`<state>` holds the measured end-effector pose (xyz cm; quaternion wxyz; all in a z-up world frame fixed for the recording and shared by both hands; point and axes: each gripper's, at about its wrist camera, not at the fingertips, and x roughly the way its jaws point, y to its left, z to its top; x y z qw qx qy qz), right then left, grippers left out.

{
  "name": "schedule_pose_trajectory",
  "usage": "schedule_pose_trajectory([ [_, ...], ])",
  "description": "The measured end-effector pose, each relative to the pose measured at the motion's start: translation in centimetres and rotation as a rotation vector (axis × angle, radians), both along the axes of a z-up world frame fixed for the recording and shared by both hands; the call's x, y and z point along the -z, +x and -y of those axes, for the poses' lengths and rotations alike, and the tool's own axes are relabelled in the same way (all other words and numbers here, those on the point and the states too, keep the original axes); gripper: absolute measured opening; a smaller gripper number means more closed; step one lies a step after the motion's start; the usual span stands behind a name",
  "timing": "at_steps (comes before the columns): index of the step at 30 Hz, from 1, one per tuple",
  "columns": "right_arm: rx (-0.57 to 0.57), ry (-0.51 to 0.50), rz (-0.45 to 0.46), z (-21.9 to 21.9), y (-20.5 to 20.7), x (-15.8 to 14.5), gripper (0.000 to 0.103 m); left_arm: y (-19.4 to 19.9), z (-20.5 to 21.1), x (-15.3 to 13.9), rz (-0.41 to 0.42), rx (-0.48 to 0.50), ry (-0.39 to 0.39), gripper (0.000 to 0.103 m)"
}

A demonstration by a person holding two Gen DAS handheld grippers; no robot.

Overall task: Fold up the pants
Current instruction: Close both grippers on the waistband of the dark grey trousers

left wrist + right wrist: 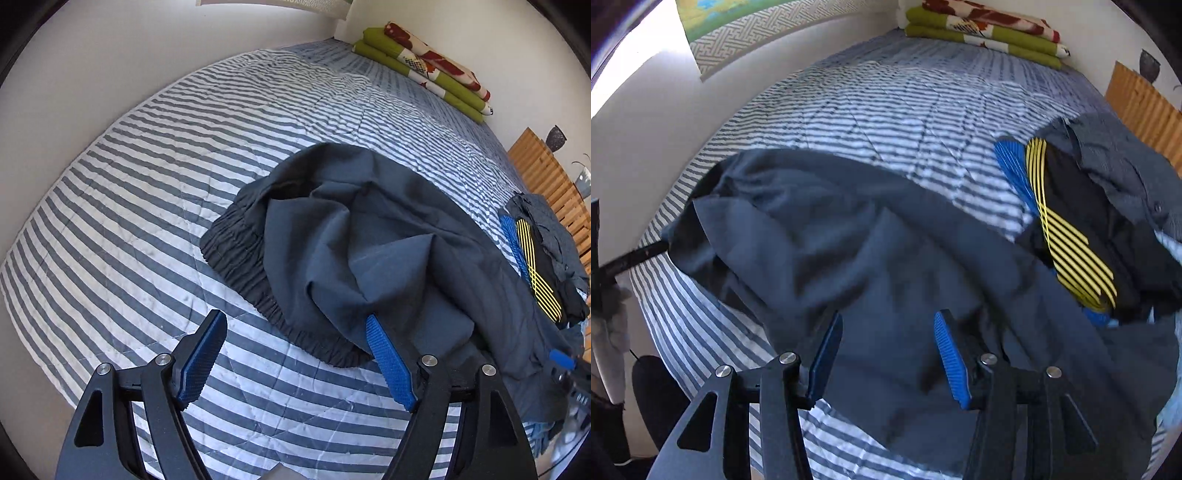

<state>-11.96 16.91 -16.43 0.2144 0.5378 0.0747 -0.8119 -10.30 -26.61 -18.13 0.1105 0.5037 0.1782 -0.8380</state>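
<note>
The dark blue-grey pants [369,240] lie crumpled on the striped bedspread [129,221], with the gathered elastic waistband [240,258] turned toward the left. My left gripper [295,321] is open just short of the waistband; its right blue pad [388,358] overlaps the cloth's edge and nothing sits between the fingers. In the right wrist view the pants [849,240] spread under my right gripper [889,317], which hovers open above the fabric without clamping it. The right gripper's blue tip [561,358] shows at the right edge of the left wrist view.
A pile of other clothes [1071,240], black with yellow stripes, blue and grey, lies right of the pants. Folded green and floral bedding [982,29] rests at the bed's far end. A white wall [92,74] runs along the left and a wooden slatted panel [1145,107] on the right.
</note>
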Motion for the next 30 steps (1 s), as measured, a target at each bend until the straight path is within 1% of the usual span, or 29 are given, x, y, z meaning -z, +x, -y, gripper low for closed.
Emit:
schedule_pose_trajectory([
  [2, -0.010, 0.009, 0.031, -0.9, 1.8, 1.7, 0.049, -0.9, -0.5, 0.7, 0.010, 0.001, -0.002, 0.081],
  [4, -0.037, 0.025, 0.036, -0.6, 3.1, 2.9, 0.054, -1.5, -1.1, 0.7, 0.005, 0.001, 0.001, 0.081],
  [7, -0.089, 0.044, 0.006, 1.5, 4.3, 3.9, 0.056, -2.0, -1.5, 0.2, -0.023, 0.008, -0.006, 0.081],
  [9, -0.146, 0.057, -0.027, 3.6, 4.5, 4.7, 0.059, -1.7, -1.2, -0.1, -0.027, -0.014, -0.033, 0.081],
  [11, -0.185, 0.117, -0.075, 5.8, 4.5, 5.7, 0.059, -1.1, -0.3, -0.3, -0.021, -0.044, -0.054, 0.081],
  [14, -0.252, 0.220, -0.124, 8.5, 4.6, 7.1, 0.057, 0.3, 1.9, -0.2, 0.009, -0.088, -0.059, 0.081],
  [15, -0.264, 0.240, -0.136, 9.0, 4.5, 7.3, 0.043, 0.7, 2.7, -0.1, 0.023, -0.103, -0.054, 0.080],
  [16, -0.269, 0.252, -0.139, 9.2, 4.4, 7.4, 0.021, 1.0, 3.5, 0.1, 0.028, -0.113, -0.041, 0.080],
  [17, -0.266, 0.256, -0.133, 9.2, 4.1, 7.3, 0.011, 1.2, 4.1, 0.2, 0.031, -0.122, -0.029, 0.080],
  [18, -0.254, 0.253, -0.133, 8.9, 3.7, 6.9, 0.003, 1.4, 4.7, 0.3, 0.033, -0.129, -0.021, 0.080],
  [20, -0.222, 0.240, -0.166, 8.1, 2.7, 5.5, 0.001, 1.6, 5.2, 0.3, 0.033, -0.133, -0.020, 0.079],
  [24, -0.105, 0.195, -0.255, 4.6, 0.2, 0.5, 0.001, 1.1, 5.6, 0.5, 0.021, -0.114, -0.019, 0.078],
  [27, -0.031, 0.187, -0.316, 2.0, -1.3, -2.8, 0.000, -0.2, 6.5, 1.1, 0.028, -0.145, 0.021, 0.078],
  [29, 0.023, 0.150, -0.322, -0.1, -2.1, -4.6, 0.000, -1.6, 6.9, 1.6, 0.029, -0.152, 0.067, 0.078],
  [30, 0.042, 0.119, -0.312, -1.1, -2.5, -5.4, 0.000, -2.4, 6.9, 1.9, 0.038, -0.141, 0.076, 0.078],
])
